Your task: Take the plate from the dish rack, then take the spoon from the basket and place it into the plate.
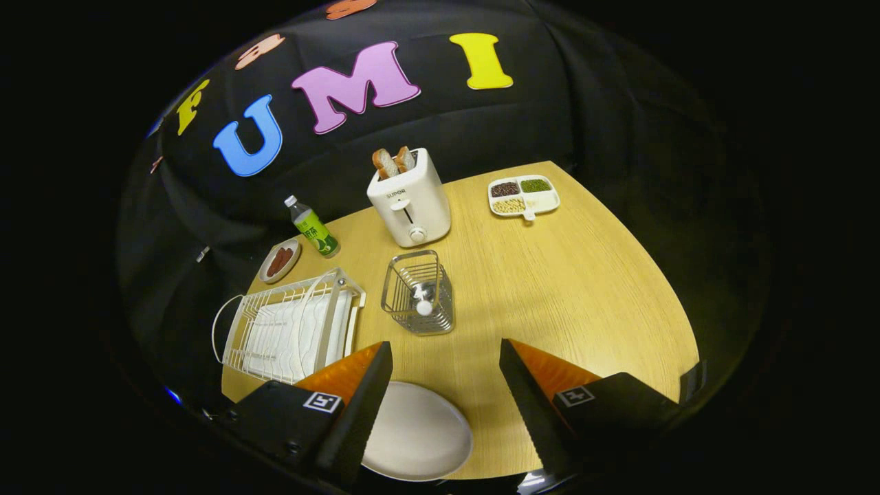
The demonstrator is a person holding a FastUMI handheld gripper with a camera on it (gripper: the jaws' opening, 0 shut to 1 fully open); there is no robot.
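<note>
A white plate [419,432] lies flat on the wooden table [584,289], below and partly under my left finger [357,405]. The white dish rack [289,330] stands beyond that finger, to the left. Ahead of the fingers a wire basket [418,292] holds the spoon [423,302] upright, its white rounded end showing. My gripper [447,357] hangs above the table with its fingers wide apart and nothing between them.
A white toaster [411,199] with two bread slices stands behind the basket. A green bottle [313,228] and a small dish of sausages [280,261] sit at the back left. A divided tray of beans [524,195] is at the back right.
</note>
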